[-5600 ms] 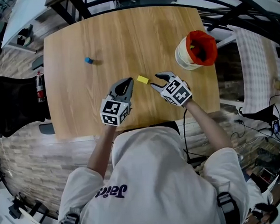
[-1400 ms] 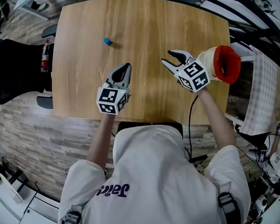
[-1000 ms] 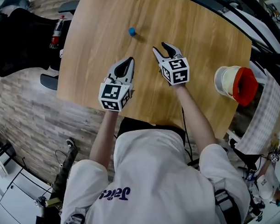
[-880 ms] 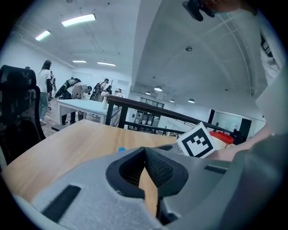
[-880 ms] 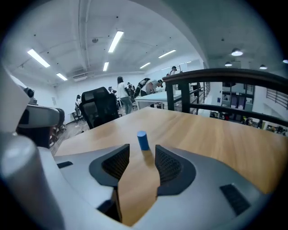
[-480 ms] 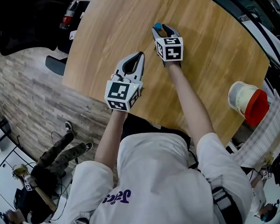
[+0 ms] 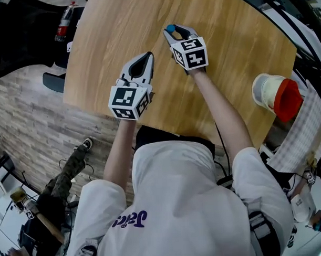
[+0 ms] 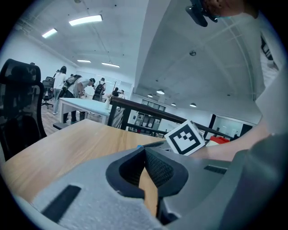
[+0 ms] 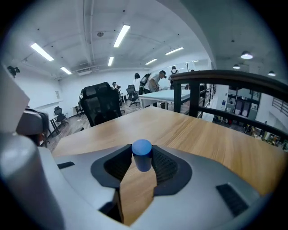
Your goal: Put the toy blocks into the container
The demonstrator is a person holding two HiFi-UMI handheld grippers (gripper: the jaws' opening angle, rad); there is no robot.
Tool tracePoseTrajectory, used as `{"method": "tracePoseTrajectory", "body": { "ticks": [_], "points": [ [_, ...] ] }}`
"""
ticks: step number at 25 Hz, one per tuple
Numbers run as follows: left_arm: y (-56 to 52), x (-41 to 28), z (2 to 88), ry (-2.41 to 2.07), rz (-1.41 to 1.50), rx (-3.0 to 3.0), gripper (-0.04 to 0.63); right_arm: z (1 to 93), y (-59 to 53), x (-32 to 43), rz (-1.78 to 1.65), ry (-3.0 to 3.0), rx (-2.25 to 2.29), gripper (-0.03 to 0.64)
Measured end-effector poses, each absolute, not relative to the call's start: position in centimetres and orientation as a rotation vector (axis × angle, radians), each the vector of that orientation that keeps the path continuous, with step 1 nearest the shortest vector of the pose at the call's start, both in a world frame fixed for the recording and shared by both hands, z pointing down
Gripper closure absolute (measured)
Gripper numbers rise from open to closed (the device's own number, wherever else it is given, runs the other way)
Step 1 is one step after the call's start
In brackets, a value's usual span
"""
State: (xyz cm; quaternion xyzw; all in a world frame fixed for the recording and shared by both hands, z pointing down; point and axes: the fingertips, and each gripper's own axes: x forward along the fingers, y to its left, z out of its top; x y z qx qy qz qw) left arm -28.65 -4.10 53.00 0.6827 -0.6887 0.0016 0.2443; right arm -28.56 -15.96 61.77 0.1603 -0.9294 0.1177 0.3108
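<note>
At the table's (image 7: pixel 226 49) twelve o'clock, the right tongs (image 7: pixel 174 31), jaws just closing, pinch the blue block (image 9: pixel 142 148). The left tongs (image 7: pixel 146 57) sit at their seven o'clock, jaws together and empty.

Matt wood-grain table (image 7: pixel 110 37); blue block (image 9: pixel 142 153) seemingly smooth plastic.

I am seeing a blue block (image 9: pixel 142 155), a cream container (image 7: pixel 267 93) with red lining, and a light-brown wood-grain table (image 7: pixel 115 26).

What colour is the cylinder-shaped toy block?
Blue; the toy block shows best in the right gripper view.
</note>
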Motion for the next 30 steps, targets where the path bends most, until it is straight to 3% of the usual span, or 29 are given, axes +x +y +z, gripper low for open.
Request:
{"method": "tracePoseTrajectory", "body": {
  "ticks": [18, 30],
  "points": [
    [-11.9, -10.1, 46.2, -1.469, 0.046, 2.361, 0.589, 44.6, -14.1, -0.2, 0.200, -2.511, 0.716, 0.472],
    [-15.3, 4.6, 43.9, -1.127, 0.074, 2.583, 0.589, 41.9, -18.6, 19.5, 0.144, -2.264, 0.876, 0.472]
  ]
}}
